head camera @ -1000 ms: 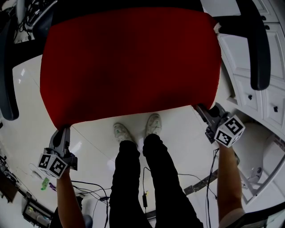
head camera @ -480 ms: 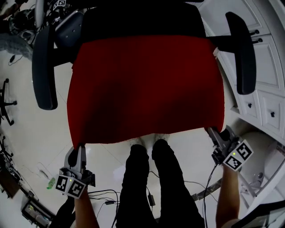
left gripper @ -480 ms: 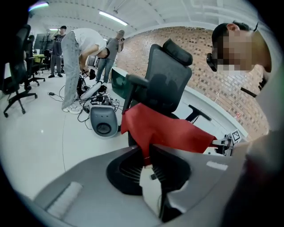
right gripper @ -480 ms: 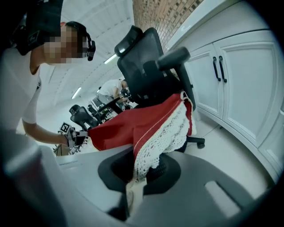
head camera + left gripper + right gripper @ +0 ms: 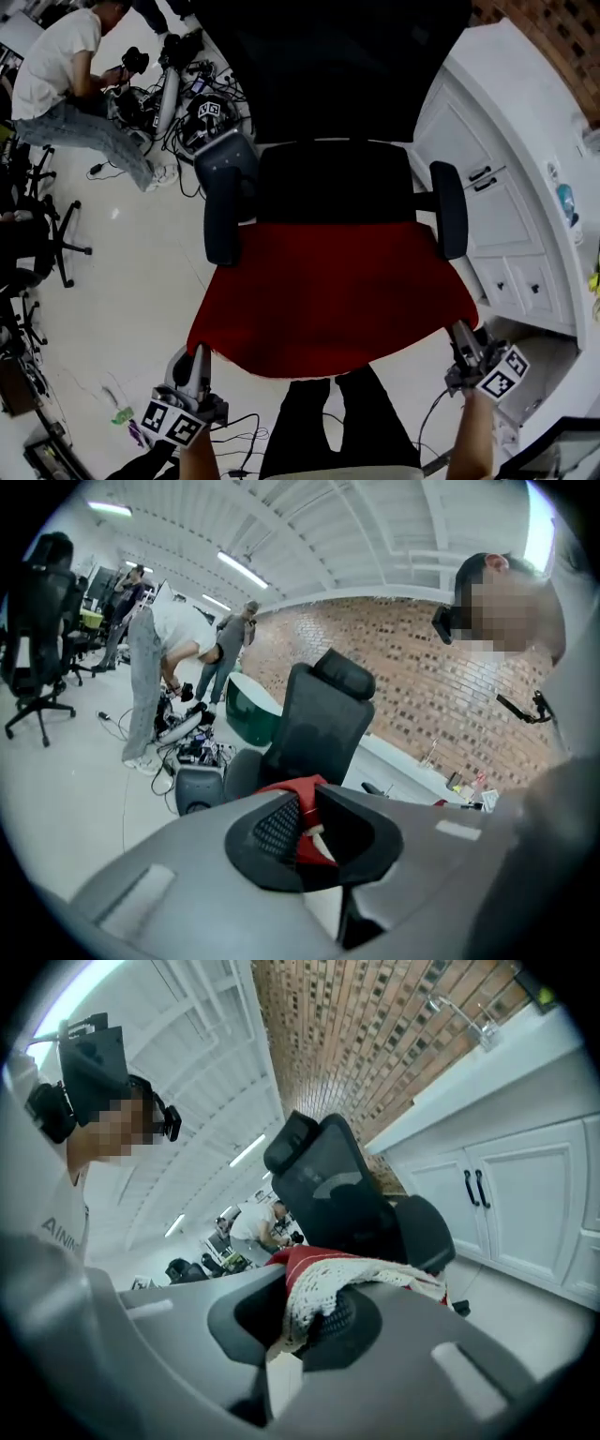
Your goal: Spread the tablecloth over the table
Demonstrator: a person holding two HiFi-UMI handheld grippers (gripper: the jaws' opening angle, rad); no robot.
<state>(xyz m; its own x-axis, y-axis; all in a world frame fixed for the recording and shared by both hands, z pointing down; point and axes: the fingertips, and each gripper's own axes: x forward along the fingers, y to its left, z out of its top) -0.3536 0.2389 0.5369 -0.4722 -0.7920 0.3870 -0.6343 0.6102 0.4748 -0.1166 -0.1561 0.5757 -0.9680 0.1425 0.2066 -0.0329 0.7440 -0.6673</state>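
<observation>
The red tablecloth [image 5: 337, 291] hangs stretched between my two grippers, and its far part lies over the seat of a black office chair [image 5: 333, 178]. My left gripper [image 5: 200, 354] is shut on the cloth's near left corner, where red fabric [image 5: 302, 829] shows between the jaws. My right gripper [image 5: 460, 332] is shut on the near right corner. There the cloth's white lace edge [image 5: 323, 1283] bunches between the jaws of the right gripper [image 5: 311, 1324]. Both grippers point ahead, a little below level.
The chair's armrests [image 5: 223, 216] [image 5: 450, 208] flank the cloth. White cabinets [image 5: 511, 225] with a counter run along the right. A person [image 5: 66, 84] bends over equipment and cables [image 5: 187, 94] at the far left. Another chair [image 5: 37, 234] stands left. My own legs [image 5: 337, 422] are below.
Both grippers have risen with the cloth's corners. In the head view the cloth now looks smaller and lower, and the chair's backrest and the room beyond have come into view.
</observation>
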